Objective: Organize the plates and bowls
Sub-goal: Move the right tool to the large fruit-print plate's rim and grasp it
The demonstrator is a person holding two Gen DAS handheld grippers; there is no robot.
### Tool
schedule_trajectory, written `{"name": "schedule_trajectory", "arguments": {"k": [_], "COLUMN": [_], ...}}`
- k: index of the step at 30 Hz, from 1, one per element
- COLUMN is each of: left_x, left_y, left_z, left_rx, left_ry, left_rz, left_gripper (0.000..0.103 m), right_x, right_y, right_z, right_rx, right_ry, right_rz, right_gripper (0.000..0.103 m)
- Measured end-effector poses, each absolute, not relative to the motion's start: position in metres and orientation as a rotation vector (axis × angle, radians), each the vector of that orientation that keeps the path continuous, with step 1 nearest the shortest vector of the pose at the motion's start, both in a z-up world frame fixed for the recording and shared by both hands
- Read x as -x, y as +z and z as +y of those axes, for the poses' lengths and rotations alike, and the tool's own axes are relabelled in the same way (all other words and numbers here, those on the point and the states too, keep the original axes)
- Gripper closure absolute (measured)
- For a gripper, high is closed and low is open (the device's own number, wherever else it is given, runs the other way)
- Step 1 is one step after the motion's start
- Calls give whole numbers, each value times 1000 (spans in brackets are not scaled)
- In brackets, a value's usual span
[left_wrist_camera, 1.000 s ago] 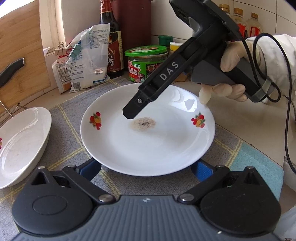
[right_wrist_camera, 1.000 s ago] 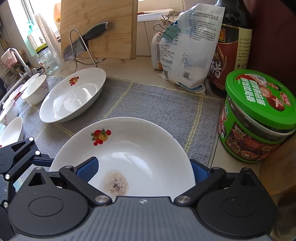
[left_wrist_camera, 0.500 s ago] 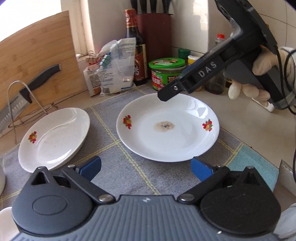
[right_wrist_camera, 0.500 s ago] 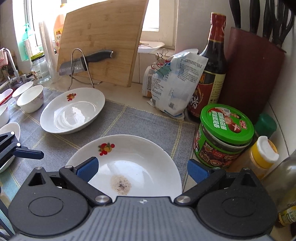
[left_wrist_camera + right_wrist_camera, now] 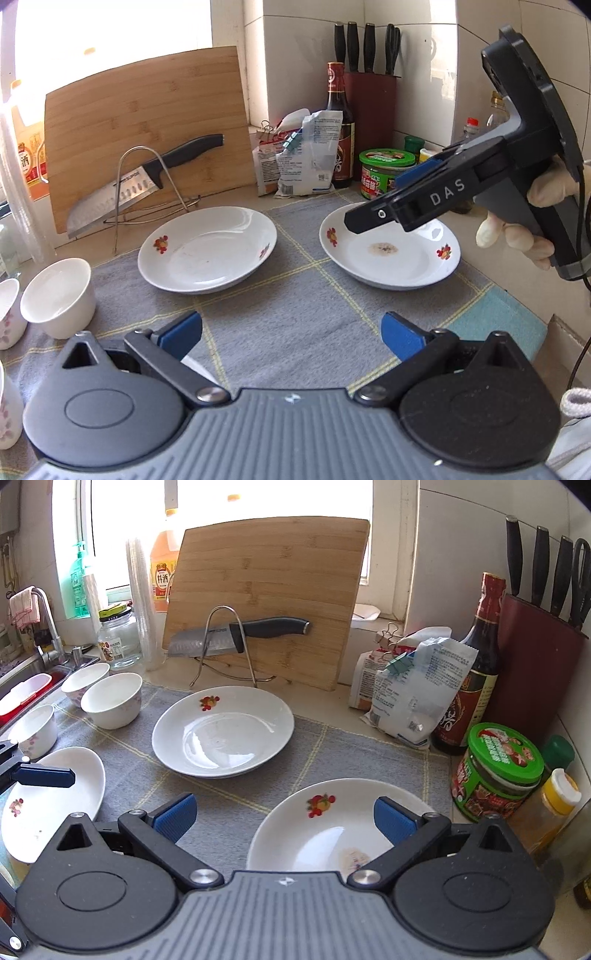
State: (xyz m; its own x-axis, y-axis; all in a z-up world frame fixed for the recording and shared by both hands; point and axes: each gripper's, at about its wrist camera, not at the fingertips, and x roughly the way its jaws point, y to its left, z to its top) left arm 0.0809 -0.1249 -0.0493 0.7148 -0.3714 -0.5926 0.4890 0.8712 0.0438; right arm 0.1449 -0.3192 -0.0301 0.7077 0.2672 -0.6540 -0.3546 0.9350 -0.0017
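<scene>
- My left tongs gape wide, empty, at lower centre of the left wrist view, above the grey mat on the desk.
- My right tongs likewise wide, holding nothing, over the stained plate, lower right.
- Clean plate mid-frame; bowls at left.

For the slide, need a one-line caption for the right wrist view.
Open right gripper above a stained plate on the grey mat, clean plate, bowls and knife behind.
</scene>
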Motion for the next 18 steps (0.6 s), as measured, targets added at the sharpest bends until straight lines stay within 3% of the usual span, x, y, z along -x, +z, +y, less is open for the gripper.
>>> {"name": "schedule_trajectory", "arguments": {"k": [18], "left_x": [-44], "left_y": [-63], "left_z": [27], "left_rx": [-205], "left_ry": [-421], "left_rz": [690], "left_gripper": [1], "right_x": [-109], "right_y": [-69], "right_z": [-170], "right_rx": [30], "right_ry": [452], "right_rz": [824], "right_gripper": [0]}}
